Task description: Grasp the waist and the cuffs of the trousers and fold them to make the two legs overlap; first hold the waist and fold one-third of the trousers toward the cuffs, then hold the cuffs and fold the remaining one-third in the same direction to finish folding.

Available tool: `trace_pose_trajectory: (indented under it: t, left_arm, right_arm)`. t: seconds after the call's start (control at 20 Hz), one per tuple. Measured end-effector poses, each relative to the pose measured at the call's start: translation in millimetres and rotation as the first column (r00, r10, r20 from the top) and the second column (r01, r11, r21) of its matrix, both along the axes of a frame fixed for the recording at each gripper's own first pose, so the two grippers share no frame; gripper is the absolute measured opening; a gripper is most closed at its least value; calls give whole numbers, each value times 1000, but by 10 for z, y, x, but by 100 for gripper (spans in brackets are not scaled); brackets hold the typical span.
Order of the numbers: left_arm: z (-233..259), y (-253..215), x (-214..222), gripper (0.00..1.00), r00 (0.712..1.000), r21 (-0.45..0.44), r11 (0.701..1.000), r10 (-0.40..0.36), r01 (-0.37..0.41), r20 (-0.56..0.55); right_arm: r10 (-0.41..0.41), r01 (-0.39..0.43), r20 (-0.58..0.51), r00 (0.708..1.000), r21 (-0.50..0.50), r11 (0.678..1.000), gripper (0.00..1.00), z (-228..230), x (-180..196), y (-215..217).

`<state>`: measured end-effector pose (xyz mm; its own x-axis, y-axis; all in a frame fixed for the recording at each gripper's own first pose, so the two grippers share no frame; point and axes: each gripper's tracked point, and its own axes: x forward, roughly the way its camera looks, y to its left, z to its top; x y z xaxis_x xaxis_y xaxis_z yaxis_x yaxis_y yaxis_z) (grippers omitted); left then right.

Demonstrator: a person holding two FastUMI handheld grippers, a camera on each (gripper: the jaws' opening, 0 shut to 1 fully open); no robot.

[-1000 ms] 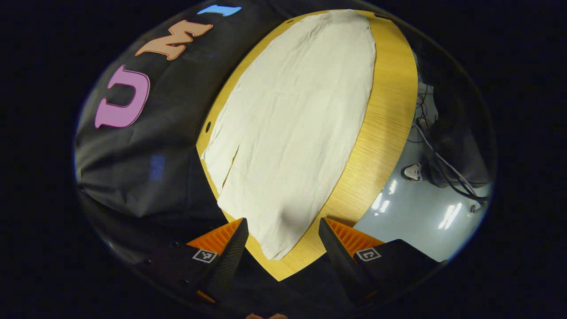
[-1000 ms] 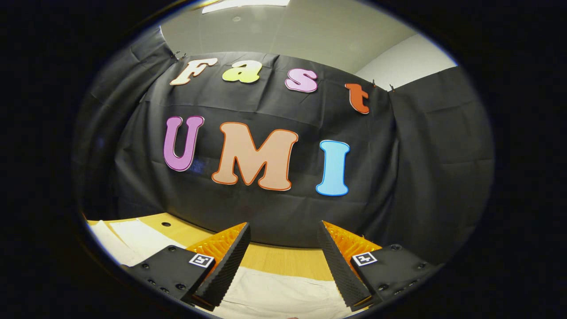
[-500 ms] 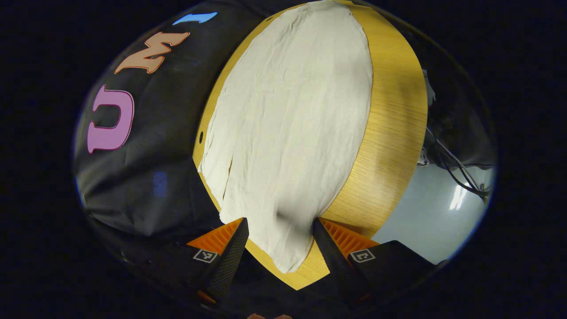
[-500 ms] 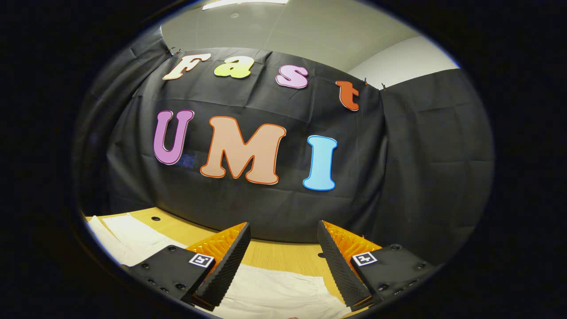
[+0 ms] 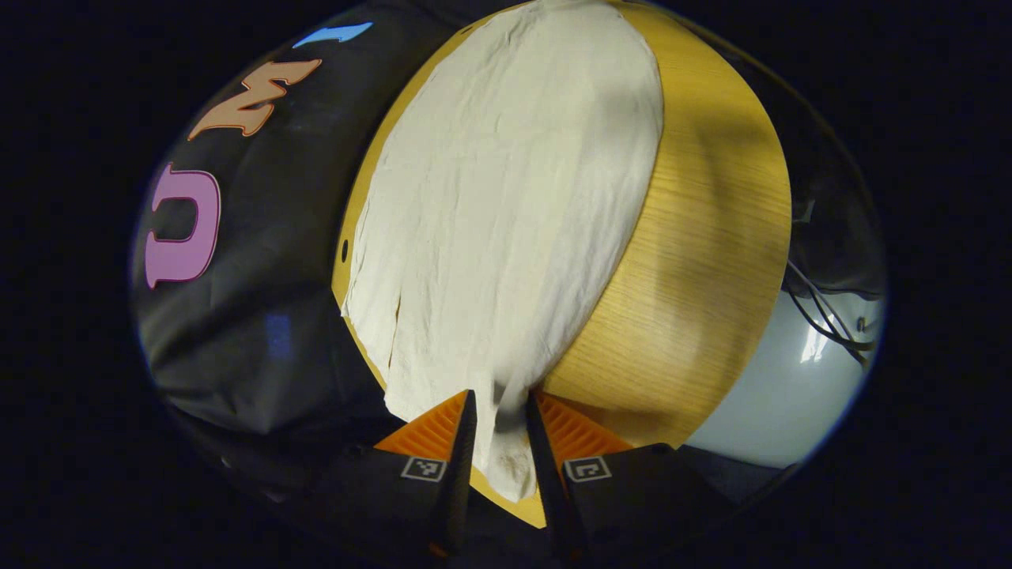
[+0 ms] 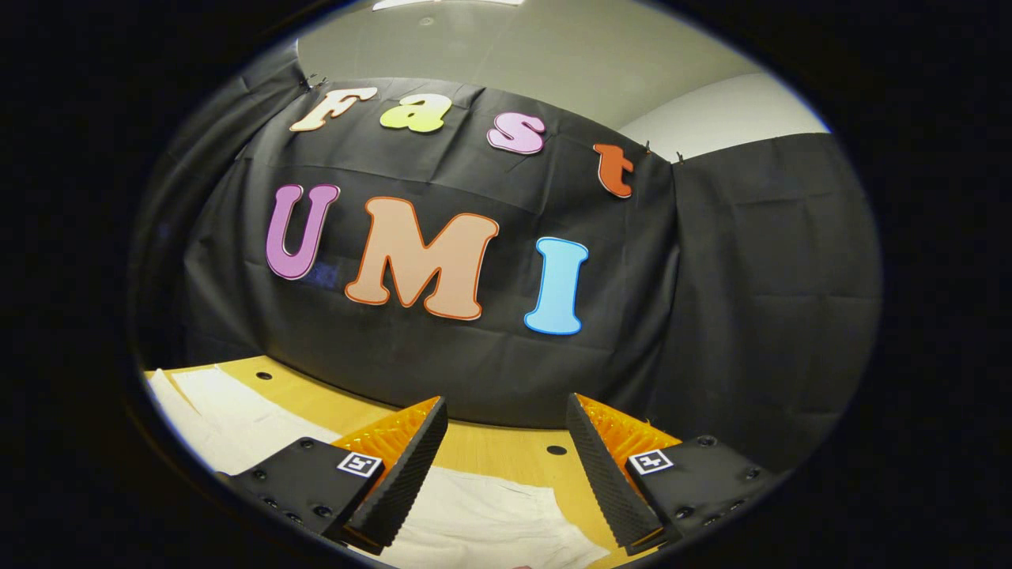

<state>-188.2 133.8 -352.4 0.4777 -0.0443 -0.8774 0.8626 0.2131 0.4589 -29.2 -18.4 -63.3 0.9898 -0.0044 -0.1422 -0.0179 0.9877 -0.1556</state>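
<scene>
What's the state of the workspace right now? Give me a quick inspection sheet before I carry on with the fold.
Surface: wooden table, bare along one side, small holes near its edge.
Job's things: pale trousers lying flat along the table, lightly wrinkled.
Clutter: nothing seen.
Grippers: left gripper closed on the near end of the trousers; right gripper open above cloth, holding nothing.
Cables: dark cables on the floor beside the table.
Surroundings: black cloth wall, pale glossy floor.
</scene>
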Motion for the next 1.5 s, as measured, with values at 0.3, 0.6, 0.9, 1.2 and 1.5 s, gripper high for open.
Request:
trace_pose_trajectory:
  t: [0.3, 0.6, 0.9, 1.2, 1.5]
  left_arm:
    - [-42, -16, -69, 3, 997, -2, 998, 66, -66, -43]
    - [-61, -22, -92, 0, 997, 9, 998, 70, -69, -23]
    - [-65, -28, -77, 0, 998, 21, 998, 62, -62, -13]
    - [-88, -17, -71, 0, 997, 18, 997, 74, -74, -6]
    - [-83, -32, -81, 0, 998, 30, 997, 66, -67, 10]
  right_arm:
    - [36, -44, -59, 998, -123, 992, 97, -259, -136, -166]
    - [115, -164, -176, 978, -299, 940, 97, -662, -426, -416]
    - [156, -290, -326, 932, -416, 862, 97, -1211, -782, -659]
    - [207, -452, -481, 852, -477, 754, 98, -1769, -1089, -760]
    - [240, -605, -611, 754, -504, 616, 100, -2264, -1421, -826]
